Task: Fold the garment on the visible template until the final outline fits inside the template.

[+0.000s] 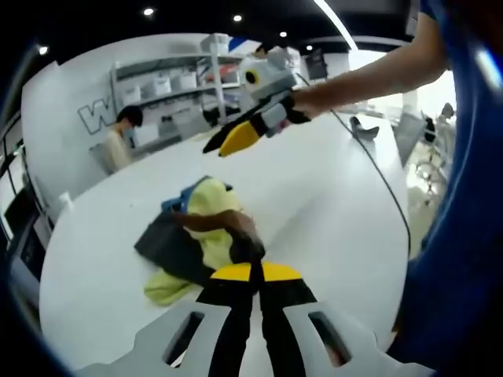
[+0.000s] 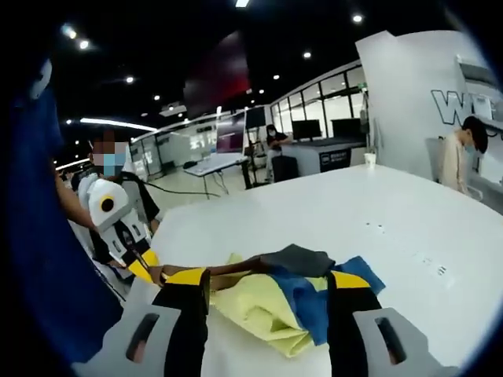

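A crumpled garment (image 1: 206, 228) of yellow, blue, dark grey and brown cloth lies bunched on the white table (image 1: 314, 204). My left gripper (image 1: 253, 271) has its yellow-tipped jaws pressed together on the garment's near edge. The right gripper view shows it as the left gripper (image 2: 144, 269), pinching a brown strip of the cloth. My right gripper (image 2: 269, 276) has its jaws spread wide, open, with the garment (image 2: 267, 310) lying below and between them. In the left gripper view that right gripper (image 1: 224, 143) hangs above the table, well beyond the garment, held in a person's hand.
A black cable (image 1: 377, 173) runs across the table's far side. One person (image 1: 118, 141) sits at the table's far edge before shelves (image 1: 173, 86) of bins. Desks, monitors and another person (image 2: 275, 141) stand further back in the room.
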{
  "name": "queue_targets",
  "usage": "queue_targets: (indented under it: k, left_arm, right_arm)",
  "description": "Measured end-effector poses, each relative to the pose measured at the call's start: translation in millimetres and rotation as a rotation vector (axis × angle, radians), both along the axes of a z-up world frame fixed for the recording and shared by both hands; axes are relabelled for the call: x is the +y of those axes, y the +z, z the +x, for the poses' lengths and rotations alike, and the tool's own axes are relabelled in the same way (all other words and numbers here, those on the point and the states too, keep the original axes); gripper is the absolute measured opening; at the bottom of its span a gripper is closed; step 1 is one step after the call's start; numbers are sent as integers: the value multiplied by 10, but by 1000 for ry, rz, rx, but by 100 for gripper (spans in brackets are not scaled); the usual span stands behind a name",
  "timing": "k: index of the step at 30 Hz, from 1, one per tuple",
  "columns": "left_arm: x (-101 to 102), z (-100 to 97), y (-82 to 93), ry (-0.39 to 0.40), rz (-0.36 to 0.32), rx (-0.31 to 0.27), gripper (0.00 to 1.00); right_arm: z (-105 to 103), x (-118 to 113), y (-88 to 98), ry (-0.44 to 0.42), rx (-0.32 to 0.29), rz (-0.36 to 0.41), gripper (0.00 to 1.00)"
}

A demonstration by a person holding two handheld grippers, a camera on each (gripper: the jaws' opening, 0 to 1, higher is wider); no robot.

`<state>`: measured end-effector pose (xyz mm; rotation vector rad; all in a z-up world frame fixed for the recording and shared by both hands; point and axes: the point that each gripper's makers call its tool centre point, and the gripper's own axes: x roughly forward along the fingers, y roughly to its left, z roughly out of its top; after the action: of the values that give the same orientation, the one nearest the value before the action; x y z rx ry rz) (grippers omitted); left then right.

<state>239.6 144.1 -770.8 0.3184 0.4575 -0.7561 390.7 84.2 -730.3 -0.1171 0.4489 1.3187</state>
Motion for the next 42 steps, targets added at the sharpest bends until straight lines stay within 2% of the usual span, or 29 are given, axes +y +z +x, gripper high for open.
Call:
queue_targets:
  k: [4, 6, 9, 11, 18, 20, 22, 25, 29, 33, 38, 42]
  left_arm:
    - [43, -58, -59, 3, 2, 10, 0]
    - [48, -77, -66, 6, 1, 13, 0]
    - [78, -101, -116, 10, -3, 22, 0]
    - [75, -115, -128, 11, -4, 28, 0]
    - [108, -149, -233, 13, 1, 43, 0]
    - [116, -157, -264, 14, 3, 50, 0]
    - [129, -170, -309, 14, 7, 56, 0]
    - [152, -201, -380, 21, 4, 75, 0]
    - [158, -231, -460, 23, 11, 91, 0]
    - [177, -235, -526, 28, 14, 102, 0]
    - [176, -243, -591, 34, 6, 117, 0]
    - [174, -249, -606, 32, 7, 121, 0]
  right_arm:
    - [15, 100, -32, 27, 62, -11, 48]
    - [37, 146, -56, 39, 72, -17, 43]
    - [50, 218, -192, 73, 117, -66, 34]
    - [43, 255, -250, 81, 155, -78, 32]
    - [205, 376, -481, 68, 232, -115, 25]
    - [188, 393, -504, 68, 241, -125, 22]
    - [208, 402, -568, 69, 257, -139, 22]
    - [174, 423, -701, 90, 337, -159, 28]
    - [107, 429, -753, 118, 373, -175, 33]
    - [4, 408, -800, 172, 360, -228, 32]
    - [-192, 428, -730, 232, 376, -224, 27]
    - [-306, 416, -647, 260, 374, -216, 27]
